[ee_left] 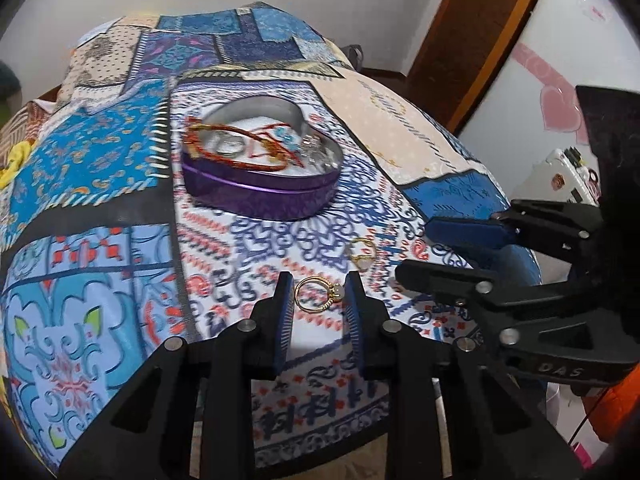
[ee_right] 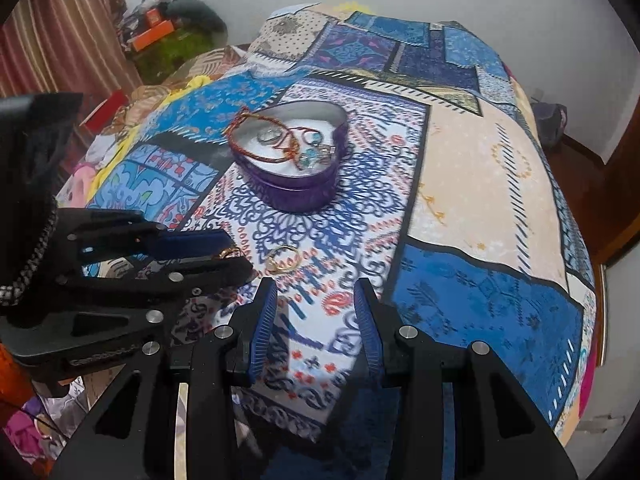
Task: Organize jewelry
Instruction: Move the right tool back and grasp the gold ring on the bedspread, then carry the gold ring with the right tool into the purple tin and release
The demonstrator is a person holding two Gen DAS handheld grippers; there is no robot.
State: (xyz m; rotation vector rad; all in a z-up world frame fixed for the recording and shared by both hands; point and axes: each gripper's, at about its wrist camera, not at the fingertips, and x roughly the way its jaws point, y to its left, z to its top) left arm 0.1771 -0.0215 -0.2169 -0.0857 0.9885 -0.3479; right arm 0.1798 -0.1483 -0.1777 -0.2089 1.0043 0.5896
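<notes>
A gold ring with a pale stone [ee_left: 318, 294] lies on the cloth between the pads of my left gripper [ee_left: 318, 282]. The jaws stand close on either side, a thin gap showing on the left. The right wrist view shows this gripper [ee_right: 237, 254] at the left with the ring [ee_right: 226, 254] at its tips. A second gold ring [ee_left: 362, 254] [ee_right: 283, 260] lies just beyond, near the left fingertip of my right gripper [ee_right: 315, 286] [ee_left: 416, 250], which is open and holds nothing. Farther back stands a purple heart-shaped tin [ee_left: 260, 196] [ee_right: 296, 196] holding red cord bracelets, a silver ring and blue beads.
A patchwork blue, white and beige cloth [ee_left: 100, 152] covers the round table. Its front edge runs just under both grippers. A brown door frame [ee_left: 472, 40] stands at the right. Striped curtains [ee_right: 60, 40] and floor clutter lie past the table's left side.
</notes>
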